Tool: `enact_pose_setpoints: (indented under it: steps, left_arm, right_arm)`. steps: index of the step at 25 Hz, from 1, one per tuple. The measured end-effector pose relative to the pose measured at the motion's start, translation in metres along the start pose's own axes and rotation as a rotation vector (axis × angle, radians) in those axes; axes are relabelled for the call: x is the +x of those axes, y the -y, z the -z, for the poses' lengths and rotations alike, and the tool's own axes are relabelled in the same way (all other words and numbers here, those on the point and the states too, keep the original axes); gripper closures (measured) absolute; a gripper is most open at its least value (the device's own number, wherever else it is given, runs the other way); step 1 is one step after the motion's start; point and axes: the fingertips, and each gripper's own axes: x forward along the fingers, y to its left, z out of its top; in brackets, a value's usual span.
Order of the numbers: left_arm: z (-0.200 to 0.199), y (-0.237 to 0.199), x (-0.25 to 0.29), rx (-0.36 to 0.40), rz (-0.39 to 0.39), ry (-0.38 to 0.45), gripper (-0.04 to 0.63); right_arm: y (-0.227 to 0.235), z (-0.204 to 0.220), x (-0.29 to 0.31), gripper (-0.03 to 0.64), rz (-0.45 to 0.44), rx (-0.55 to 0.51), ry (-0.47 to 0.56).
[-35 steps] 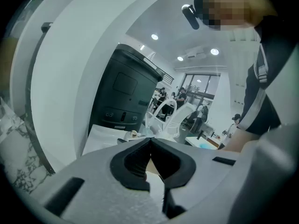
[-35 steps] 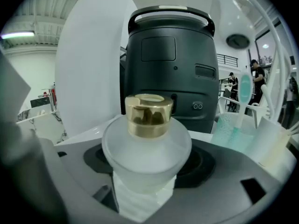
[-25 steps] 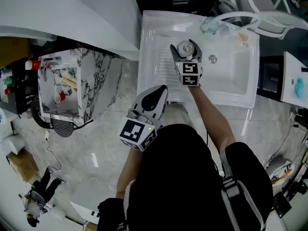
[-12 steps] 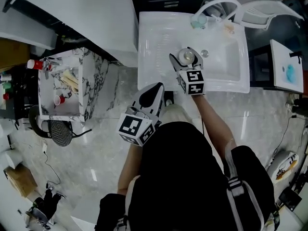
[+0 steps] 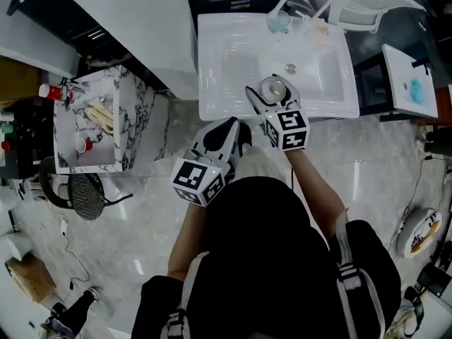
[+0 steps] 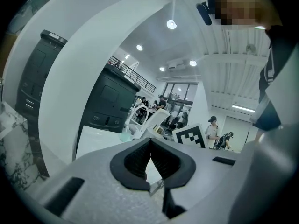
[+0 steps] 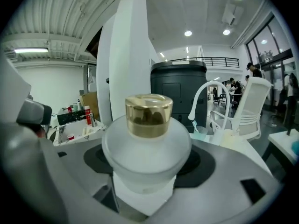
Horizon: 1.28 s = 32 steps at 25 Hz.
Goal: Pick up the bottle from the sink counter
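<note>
Two grippers beside the sink (image 5: 220, 62).
We see the right gripper (image 5: 272, 94) clamping a gold-capped frosted bottle (image 7: 147, 148) near the sink's front rim; left gripper (image 5: 227, 131), jaws together.

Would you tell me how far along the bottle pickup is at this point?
Done: the right gripper is shut on the bottle. In hand: it holds the bottle over the sink's front rim, apparently lifted. Left: little, perhaps carrying it clear. The left gripper is shut, empty.
</note>
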Motion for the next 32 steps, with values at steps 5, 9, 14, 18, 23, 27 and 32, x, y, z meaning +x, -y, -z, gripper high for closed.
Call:
enact_pose_setpoints:
  steps: [5, 9, 14, 18, 23, 27, 32]
  left_arm:
    - [0.017, 0.015, -0.006, -0.005, 0.041, -0.032, 0.577]
    - [0.024, 0.026, -0.006, 0.005, 0.066, -0.055, 0.577]
    - [0.027, 0.040, -0.002, 0.021, 0.088, -0.071, 0.577]
    - [0.029, 0.053, 0.004, 0.027, 0.099, -0.076, 0.577]
    - [0.039, 0.077, 0.015, 0.027, 0.096, -0.092, 0.577]
    - [0.048, 0.108, 0.021, 0.033, 0.106, -0.097, 0.577]
    - [0.062, 0.146, 0.029, 0.036, 0.106, -0.099, 0.577]
  right_arm:
    - [-0.008, -0.004, -0.034, 0.278, 0.045, -0.017, 0.032]
    - [-0.006, -0.003, -0.056, 0.278, 0.068, -0.004, 0.039]
    - [-0.003, -0.003, -0.085, 0.278, 0.077, -0.010, 0.042]
    - [0.002, -0.001, -0.110, 0.278, 0.078, -0.008, 0.046]
    - [0.015, 0.009, -0.145, 0.278, 0.075, 0.011, 0.053]
    - [0.025, 0.021, -0.179, 0.278, 0.072, 0.008, 0.044]
    - [0.040, 0.029, -0.222, 0.278, 0.061, 0.004, 0.057]
